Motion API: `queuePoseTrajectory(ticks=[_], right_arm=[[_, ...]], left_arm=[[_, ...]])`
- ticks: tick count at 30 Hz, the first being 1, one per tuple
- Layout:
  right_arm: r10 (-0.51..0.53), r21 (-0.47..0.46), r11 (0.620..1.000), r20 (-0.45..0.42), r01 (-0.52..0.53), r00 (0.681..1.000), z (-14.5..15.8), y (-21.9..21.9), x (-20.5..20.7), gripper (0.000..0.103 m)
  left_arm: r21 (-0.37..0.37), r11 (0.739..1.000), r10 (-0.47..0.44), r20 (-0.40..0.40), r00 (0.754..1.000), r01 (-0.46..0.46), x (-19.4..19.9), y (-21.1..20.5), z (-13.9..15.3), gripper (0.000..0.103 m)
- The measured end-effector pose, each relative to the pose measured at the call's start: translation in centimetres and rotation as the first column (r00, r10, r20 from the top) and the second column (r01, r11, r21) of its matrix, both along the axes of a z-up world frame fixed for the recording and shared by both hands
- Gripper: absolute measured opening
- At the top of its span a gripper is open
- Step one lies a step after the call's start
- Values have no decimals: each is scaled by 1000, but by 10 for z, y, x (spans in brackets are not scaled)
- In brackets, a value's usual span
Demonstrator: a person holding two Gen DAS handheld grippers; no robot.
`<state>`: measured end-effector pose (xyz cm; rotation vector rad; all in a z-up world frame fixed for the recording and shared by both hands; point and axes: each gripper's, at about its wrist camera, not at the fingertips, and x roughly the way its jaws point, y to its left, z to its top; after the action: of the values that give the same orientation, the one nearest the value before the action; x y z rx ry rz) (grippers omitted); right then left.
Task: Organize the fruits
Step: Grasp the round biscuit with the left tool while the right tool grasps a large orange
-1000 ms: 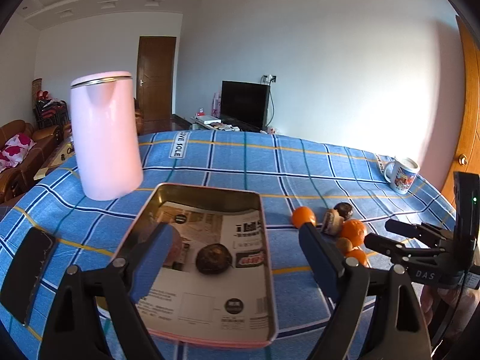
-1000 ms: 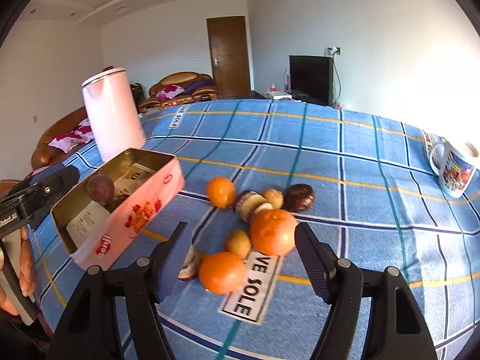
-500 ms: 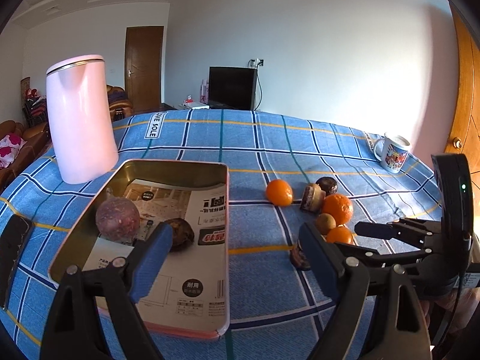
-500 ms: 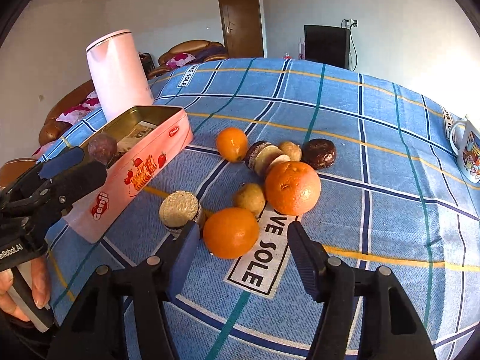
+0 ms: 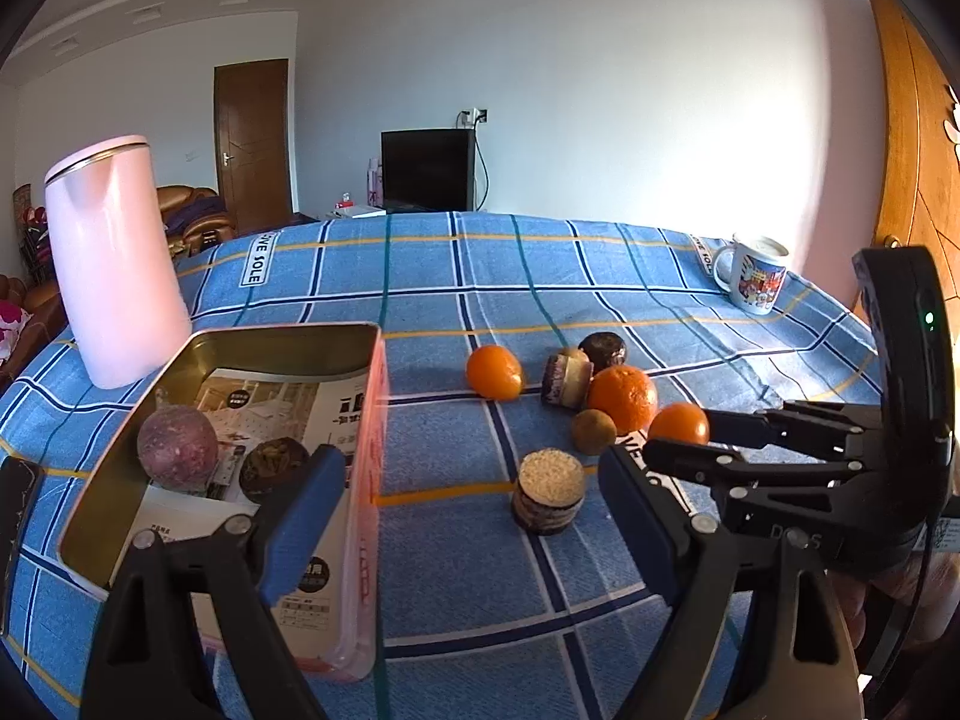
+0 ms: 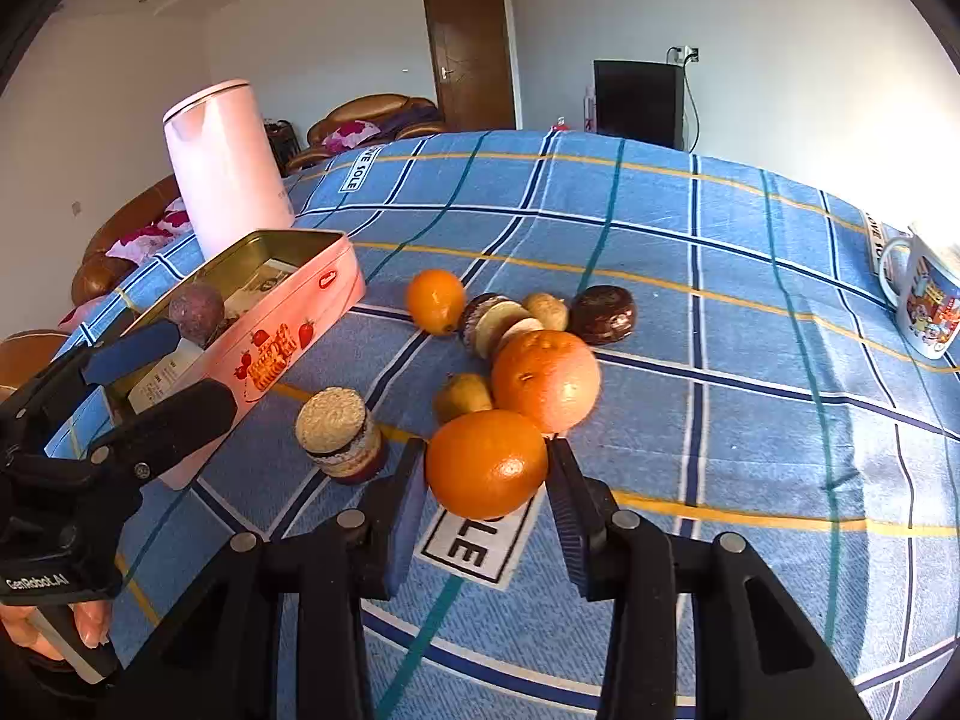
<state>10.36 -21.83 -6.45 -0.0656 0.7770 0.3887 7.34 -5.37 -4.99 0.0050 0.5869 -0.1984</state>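
Right tool just closing, pads at either flank of nearest orange on bench cloth | step: grasp | next: lift clear, carry to tin | left tool wide open, empty, near tin

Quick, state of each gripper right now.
Left gripper: open, holding nothing, beside the tin.
Right gripper: jaws have just been closing, now shut on the nearest orange.

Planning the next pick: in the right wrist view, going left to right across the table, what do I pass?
Pink tin → oat-topped cake → orange clamped in the right tool → dark round pastry → mug.
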Motion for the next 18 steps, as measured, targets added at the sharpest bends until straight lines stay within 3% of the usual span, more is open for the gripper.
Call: queuePoseTrajectory(ticks=[6, 11, 18], right_arm=[[-96, -3, 995, 76, 96, 992, 10, -24, -2, 42], [-104, 23, 994, 82, 102, 991, 12, -31, -1, 42], [-101, 45, 994, 70, 98, 992, 11, -34, 2, 42]], left_arm=[[13, 999, -38, -51, 998, 38, 13, -22, -6, 88], [3, 999, -45, -120, 992, 45, 30, -30, -13, 86], [27, 997, -62, -191, 980, 68, 41, -40, -22, 62]])
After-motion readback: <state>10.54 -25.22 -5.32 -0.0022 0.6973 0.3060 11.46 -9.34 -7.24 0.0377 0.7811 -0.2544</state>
